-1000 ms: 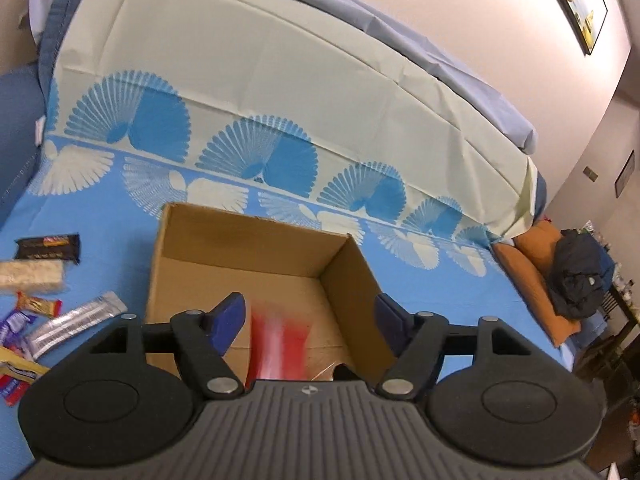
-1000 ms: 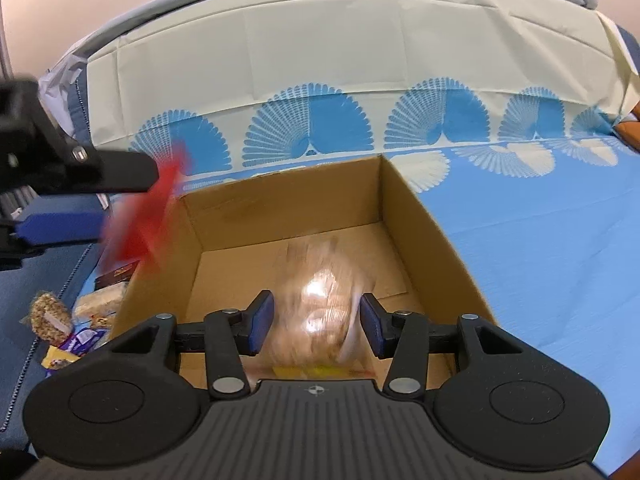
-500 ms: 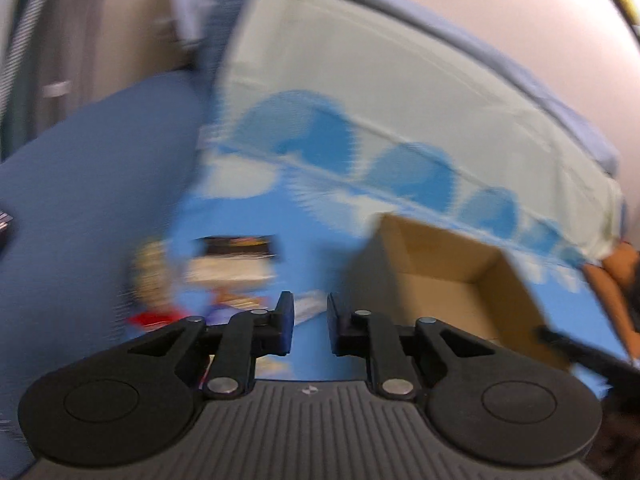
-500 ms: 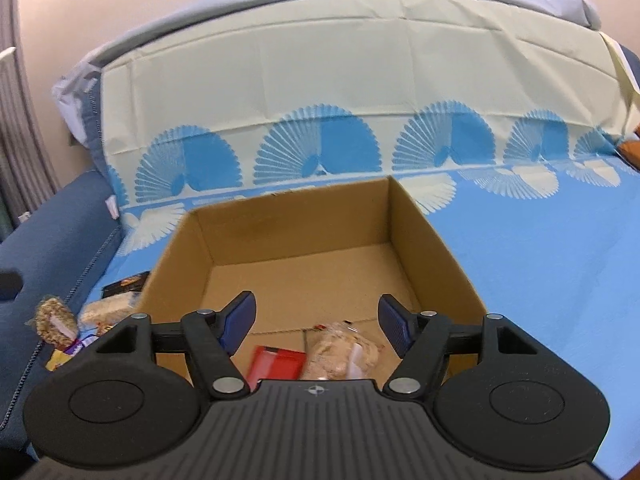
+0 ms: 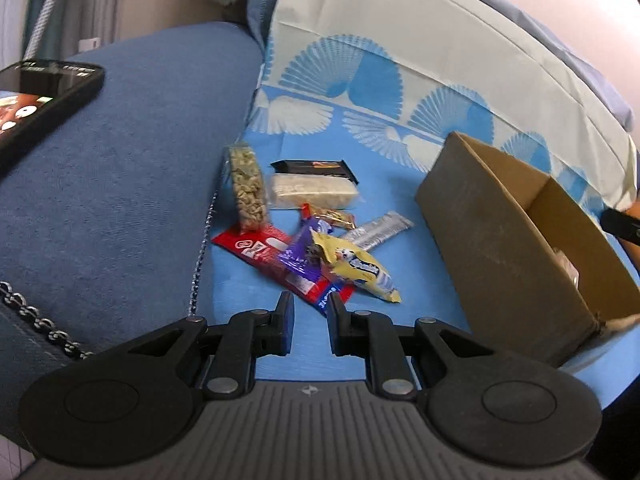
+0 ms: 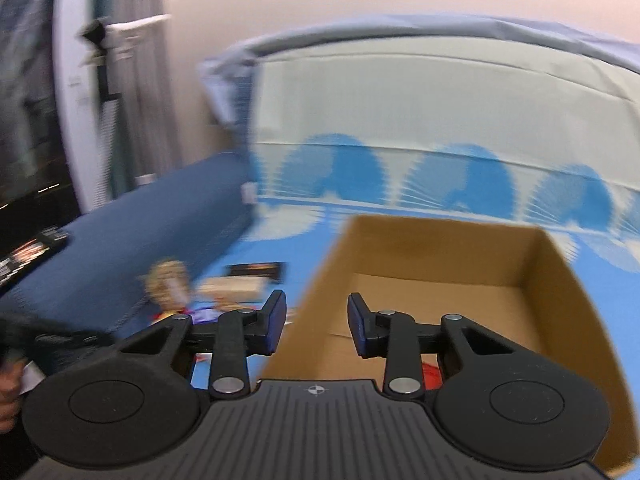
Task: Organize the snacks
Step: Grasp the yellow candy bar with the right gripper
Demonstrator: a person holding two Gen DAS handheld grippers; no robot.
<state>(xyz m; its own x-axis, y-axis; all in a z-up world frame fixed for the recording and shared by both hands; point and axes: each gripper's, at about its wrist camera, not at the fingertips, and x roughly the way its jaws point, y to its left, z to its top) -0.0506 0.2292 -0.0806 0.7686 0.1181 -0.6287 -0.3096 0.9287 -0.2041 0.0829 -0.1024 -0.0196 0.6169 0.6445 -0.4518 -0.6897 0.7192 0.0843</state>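
Down low over the blue sheet [image 5: 400, 264], the left gripper [image 5: 310, 314] pointed at a heap of snacks, with its two fingers a small way apart and nothing between them. Just past its tips lay a red wrapper [image 5: 264, 254], with a purple wrapper [image 5: 300, 256] and a yellow packet [image 5: 354, 266] on top of it. A silver bar [image 5: 378, 230] lay near them. Farther back were a pale rice bar [image 5: 314, 192], a dark bar [image 5: 314, 168] and a bag of nuts [image 5: 246, 188] leaning by the blue cushion [image 5: 120, 184]. A phone [image 5: 40, 100] lay on that cushion. The cardboard box [image 5: 492, 248] sat to the right of the heap, apart from it. The right gripper [image 6: 316, 326] hung over the left wall of the box [image 6: 440, 280], with its fingers wider apart and holding nothing. Its view was blurry, but a bit of red showed low inside the box.
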